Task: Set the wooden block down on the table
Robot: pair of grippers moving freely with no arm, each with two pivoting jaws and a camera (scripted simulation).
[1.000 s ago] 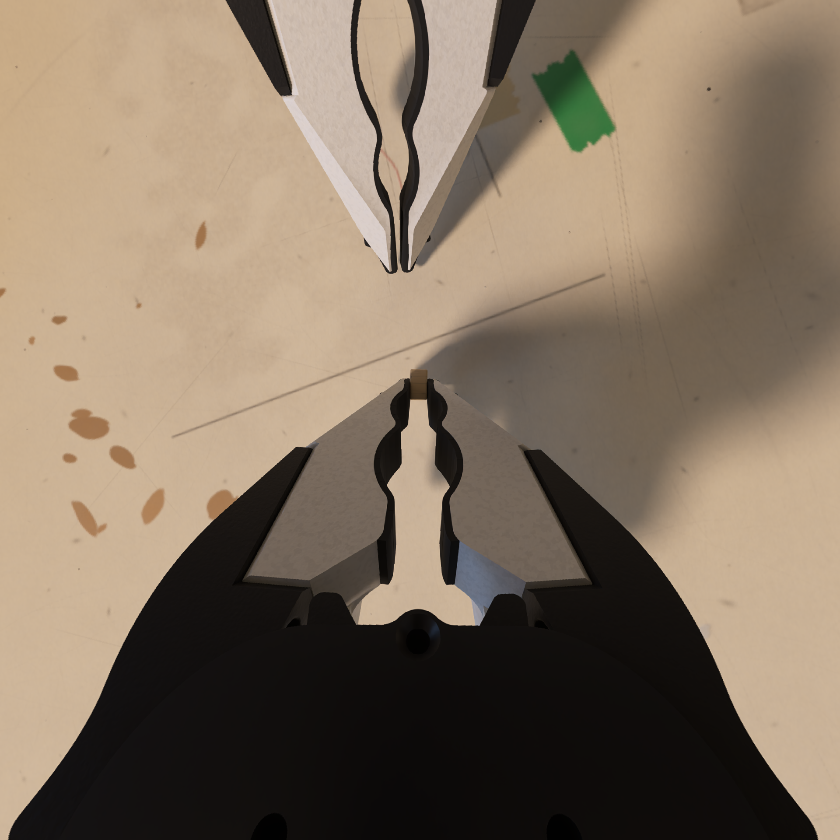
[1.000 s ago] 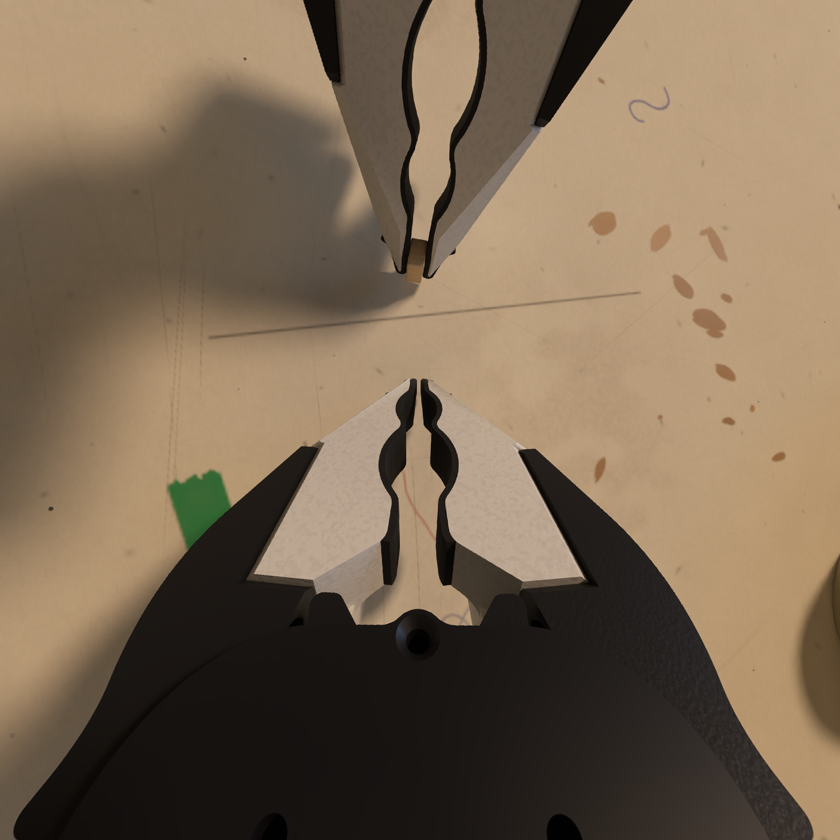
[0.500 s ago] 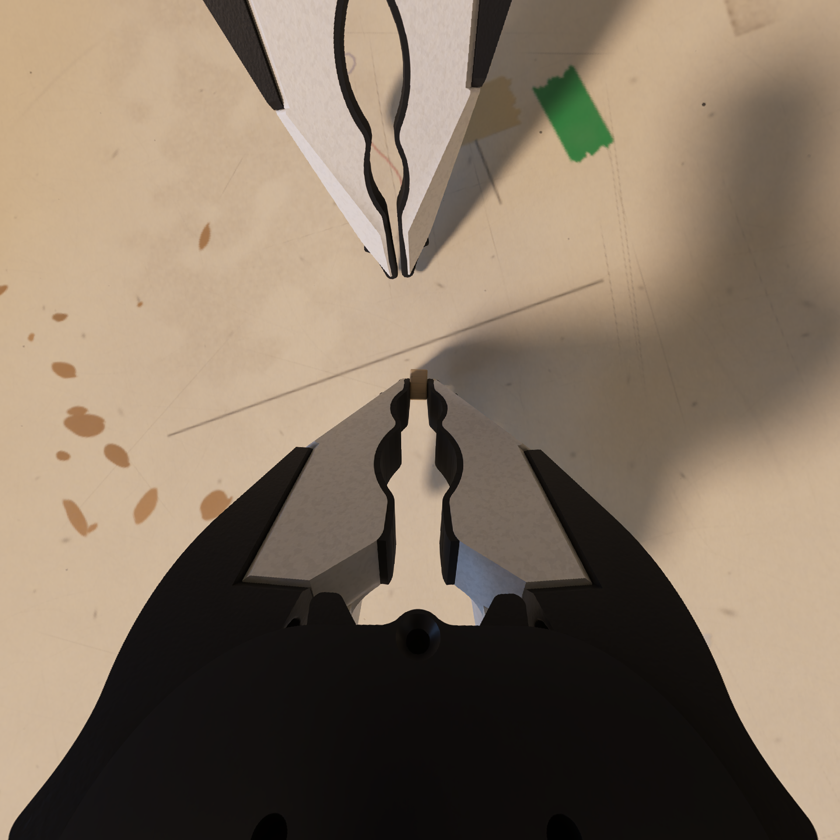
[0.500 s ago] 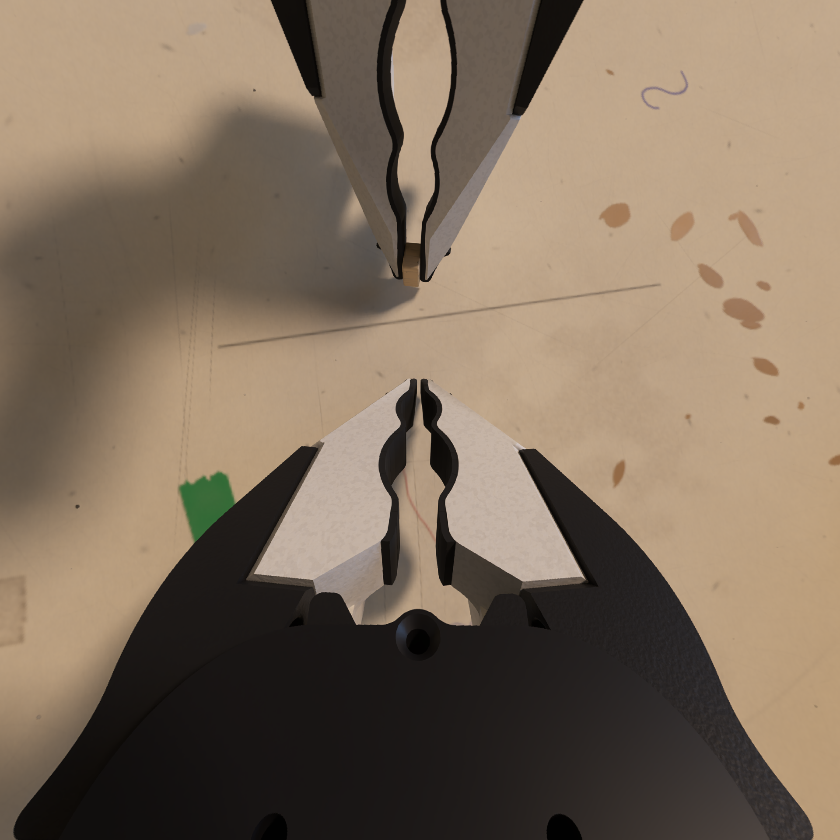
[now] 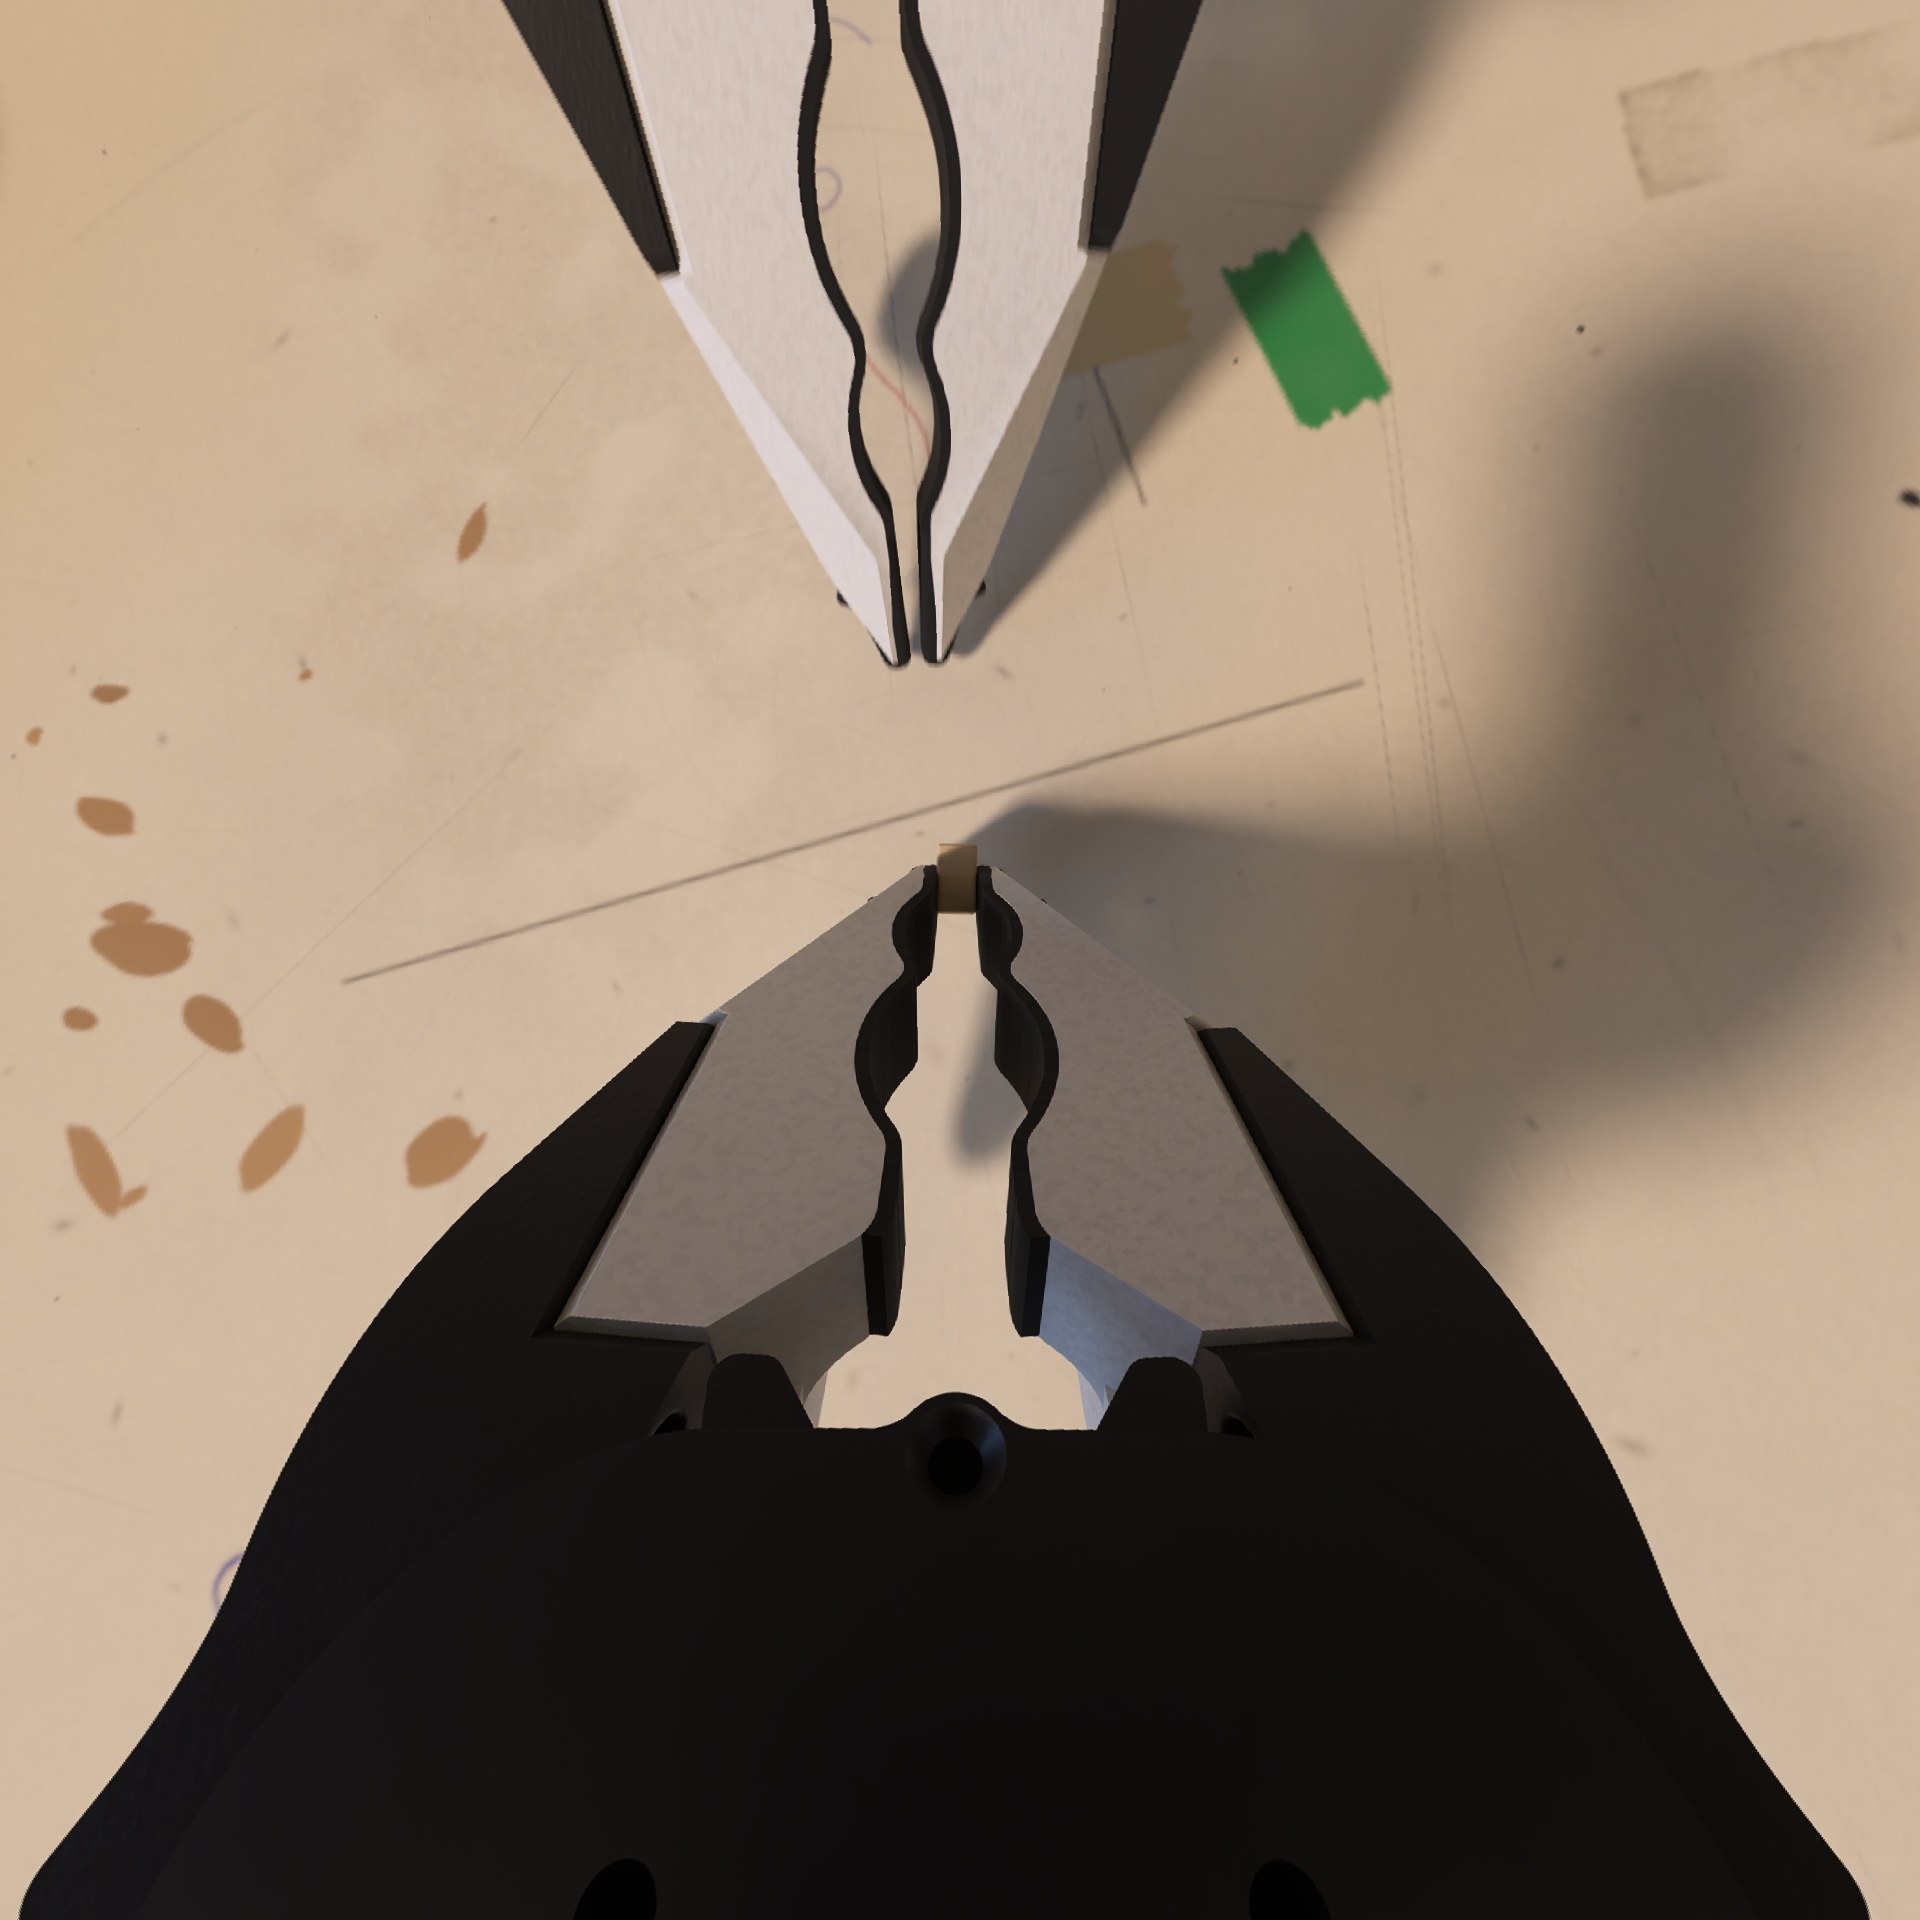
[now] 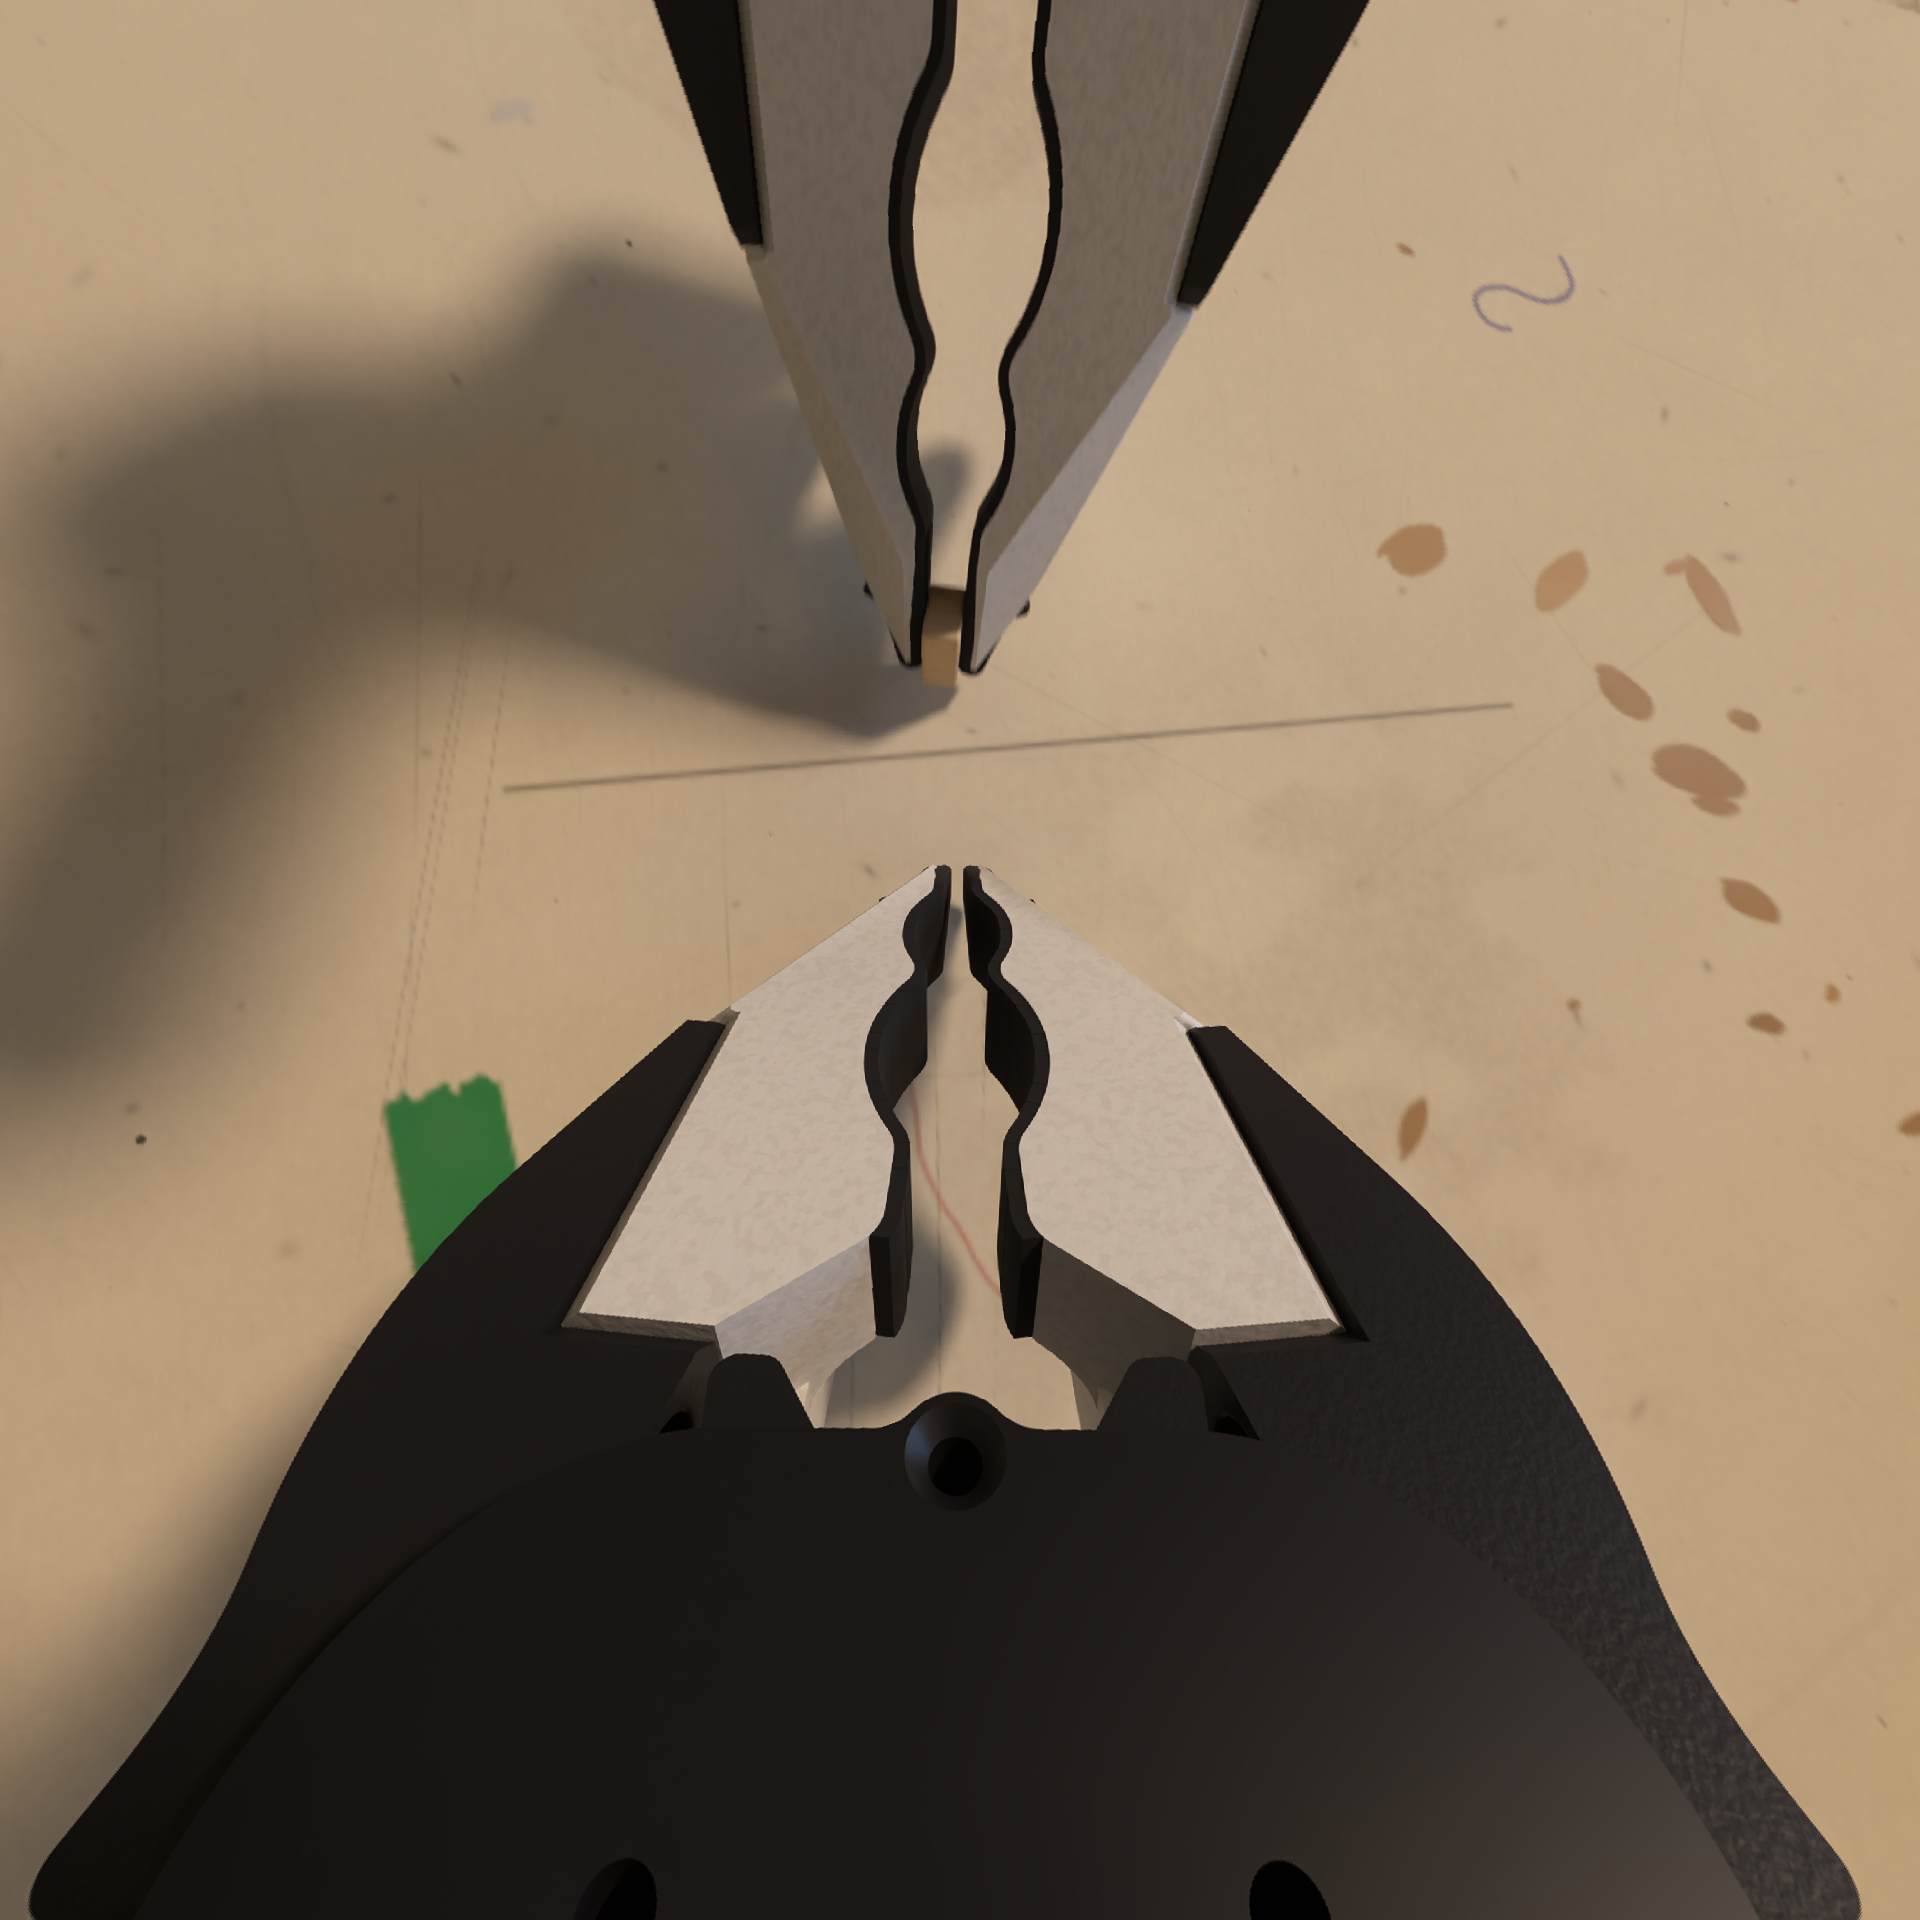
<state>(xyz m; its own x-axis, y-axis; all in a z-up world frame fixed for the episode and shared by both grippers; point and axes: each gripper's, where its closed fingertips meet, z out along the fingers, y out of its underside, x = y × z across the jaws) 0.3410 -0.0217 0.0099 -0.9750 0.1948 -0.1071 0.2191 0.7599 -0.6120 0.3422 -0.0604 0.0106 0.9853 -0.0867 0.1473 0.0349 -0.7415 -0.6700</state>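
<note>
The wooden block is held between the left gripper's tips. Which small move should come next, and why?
Probably lower the left gripper slightly before opening. The wooden block is pinched at its tips, and its shadow on the table lies close beneath, so it seems nearly down.

From my remote station: wooden block [image 5: 957, 879] mostly hidden between left gripper [image 5: 957, 881] fingertips; green tape [image 6: 449, 1174] partly covered by right gripper [image 6: 956, 878] body; block-to-table contact indeterminate.
</note>
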